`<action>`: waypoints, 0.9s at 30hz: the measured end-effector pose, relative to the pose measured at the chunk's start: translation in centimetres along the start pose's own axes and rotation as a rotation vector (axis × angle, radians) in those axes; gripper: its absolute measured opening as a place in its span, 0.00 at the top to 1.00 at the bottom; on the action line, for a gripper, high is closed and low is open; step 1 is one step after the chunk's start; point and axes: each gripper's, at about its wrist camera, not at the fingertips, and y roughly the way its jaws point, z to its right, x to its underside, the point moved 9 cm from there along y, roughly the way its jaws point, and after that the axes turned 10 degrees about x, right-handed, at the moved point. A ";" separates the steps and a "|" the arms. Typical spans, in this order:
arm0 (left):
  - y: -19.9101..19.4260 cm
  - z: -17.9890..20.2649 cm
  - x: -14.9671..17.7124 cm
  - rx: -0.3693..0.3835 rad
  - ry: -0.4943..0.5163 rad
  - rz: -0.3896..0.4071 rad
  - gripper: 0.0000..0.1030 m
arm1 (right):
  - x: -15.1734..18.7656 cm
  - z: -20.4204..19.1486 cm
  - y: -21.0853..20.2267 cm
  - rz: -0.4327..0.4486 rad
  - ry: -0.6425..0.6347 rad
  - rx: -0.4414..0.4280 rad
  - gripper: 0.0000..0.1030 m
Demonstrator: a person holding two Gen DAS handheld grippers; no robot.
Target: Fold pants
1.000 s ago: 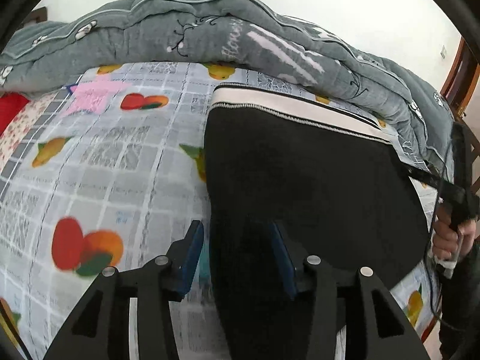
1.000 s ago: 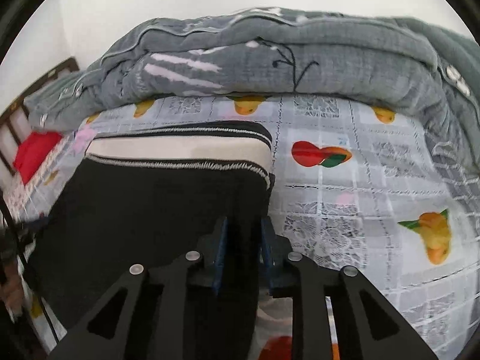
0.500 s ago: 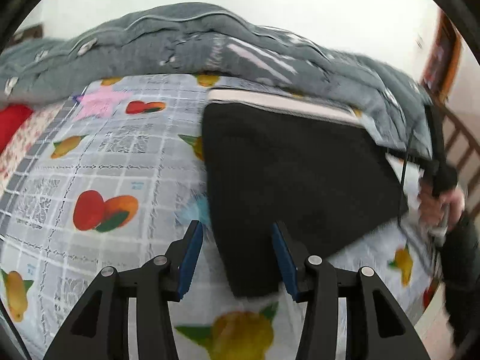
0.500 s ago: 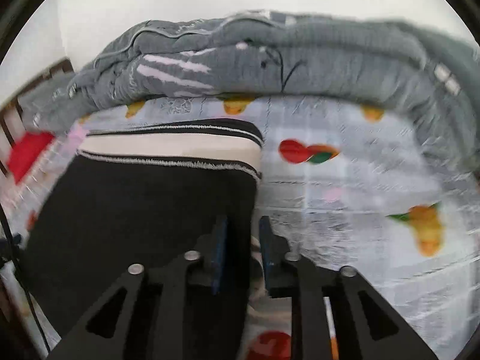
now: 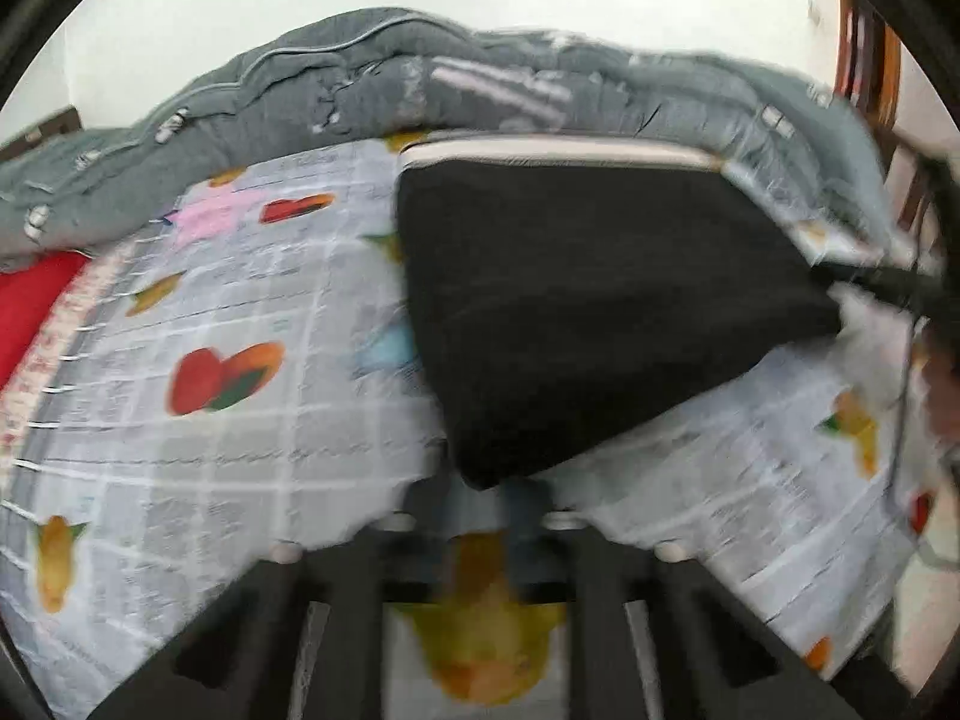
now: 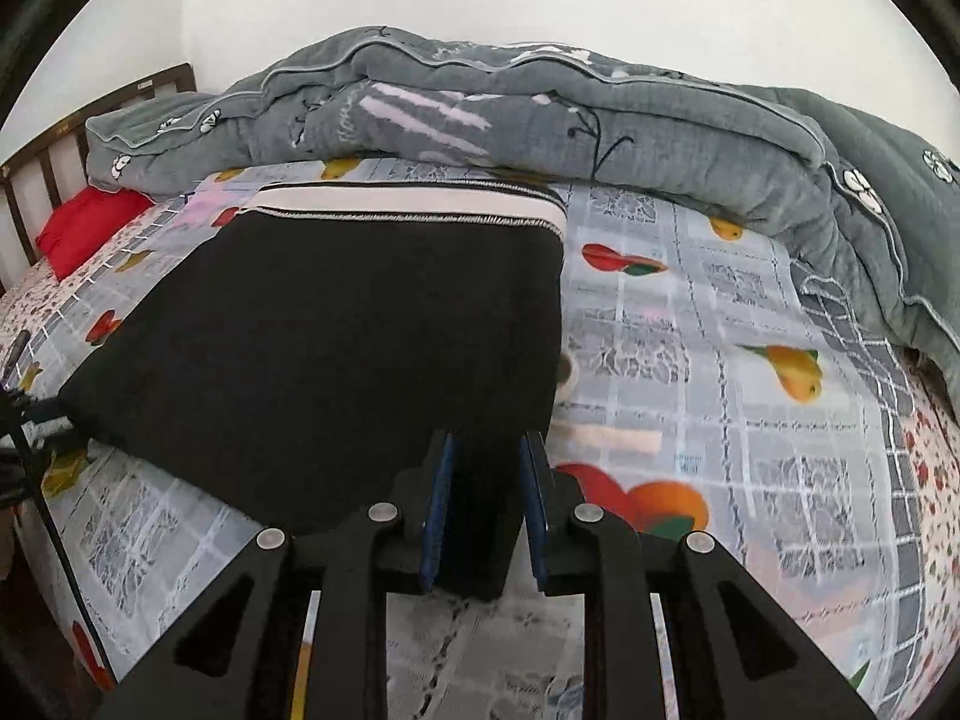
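Note:
The black pants (image 6: 336, 324) lie folded into a thick rectangle on the fruit-print bed sheet (image 6: 720, 360), with the white waistband (image 6: 408, 201) at the far edge. My right gripper (image 6: 483, 468) is shut on the near right corner of the pants. In the left wrist view the pants (image 5: 588, 300) lie ahead and to the right. My left gripper (image 5: 480, 516) is blurred, open and empty, just short of the near corner of the pants.
A rumpled grey quilt (image 6: 540, 102) is heaped along the far side of the bed. A red pillow (image 6: 84, 228) and the wooden headboard (image 6: 42, 150) are at the far left. The bed edge drops off at the lower left (image 6: 36, 540).
My left gripper let go of the pants and pulled back toward me; the pants' near corner now lies beyond its fingers. The right gripper stays clamped on its corner.

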 end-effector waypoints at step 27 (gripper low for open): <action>2.3 0.1 -5.4 -0.234 -0.018 0.048 0.53 | -1.1 -1.1 1.2 0.054 0.078 0.045 0.67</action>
